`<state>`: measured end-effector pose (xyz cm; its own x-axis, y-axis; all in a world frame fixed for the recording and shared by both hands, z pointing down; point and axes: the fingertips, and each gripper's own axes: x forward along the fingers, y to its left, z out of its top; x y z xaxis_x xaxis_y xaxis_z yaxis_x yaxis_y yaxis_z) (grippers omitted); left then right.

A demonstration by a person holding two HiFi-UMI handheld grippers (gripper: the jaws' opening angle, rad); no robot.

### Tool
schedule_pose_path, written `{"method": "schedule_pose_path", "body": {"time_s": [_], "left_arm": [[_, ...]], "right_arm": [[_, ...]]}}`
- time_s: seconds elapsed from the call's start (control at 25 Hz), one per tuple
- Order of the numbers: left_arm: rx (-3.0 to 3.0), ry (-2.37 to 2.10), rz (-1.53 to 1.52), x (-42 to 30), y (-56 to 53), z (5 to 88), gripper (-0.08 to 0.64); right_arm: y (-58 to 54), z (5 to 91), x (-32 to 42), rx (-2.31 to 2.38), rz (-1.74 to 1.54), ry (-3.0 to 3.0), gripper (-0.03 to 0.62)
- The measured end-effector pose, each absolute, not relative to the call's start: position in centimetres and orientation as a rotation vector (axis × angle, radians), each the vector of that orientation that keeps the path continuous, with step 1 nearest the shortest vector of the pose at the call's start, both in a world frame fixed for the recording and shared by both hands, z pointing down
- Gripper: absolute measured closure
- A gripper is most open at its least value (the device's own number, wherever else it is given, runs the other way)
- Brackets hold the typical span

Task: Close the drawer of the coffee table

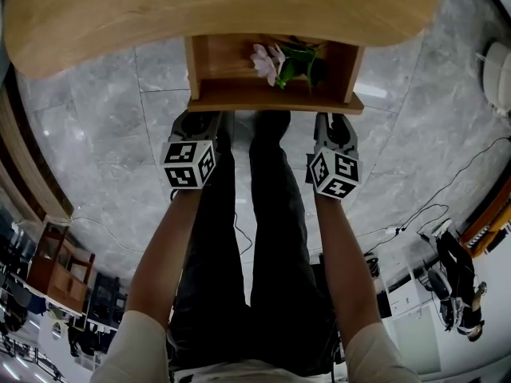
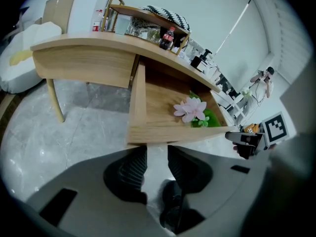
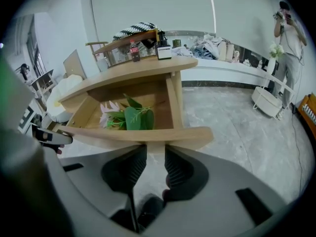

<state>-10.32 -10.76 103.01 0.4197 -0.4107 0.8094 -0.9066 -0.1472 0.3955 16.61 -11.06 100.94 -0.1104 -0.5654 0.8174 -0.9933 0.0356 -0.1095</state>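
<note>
The coffee table's wooden drawer [image 1: 275,100] stands pulled out from under the curved table top [image 1: 200,10]. Inside it lies a pink artificial flower [image 1: 267,61] with green leaves. My left gripper [image 1: 196,124] is at the left end of the drawer's front panel, my right gripper [image 1: 331,128] at its right end. In the left gripper view the gripper [image 2: 155,151] is open, its tips just short of the front panel [image 2: 177,134]. In the right gripper view the gripper [image 3: 151,149] is open too, with the panel's lower edge [image 3: 148,135] right at its tips; no pad presses on it.
Bottles [image 3: 163,47] and a small shelf with a striped cushion [image 3: 133,31] stand on the table top. A table leg [image 2: 54,100] rises at the left. A person [image 3: 289,28] stands at the far right. Cables [image 1: 423,214] lie on the grey marble floor.
</note>
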Motion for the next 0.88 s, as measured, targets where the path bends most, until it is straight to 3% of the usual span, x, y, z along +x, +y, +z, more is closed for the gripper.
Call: {"method": "schedule_pose_path", "body": {"time_s": [0.88], "left_arm": [[1.795,-1.262,0.560,-10.6,-17.6,100.5,0.422]], "right_arm": [[-18.0,98.4,16.4,1.646,0.911,-1.844,0.462]]}}
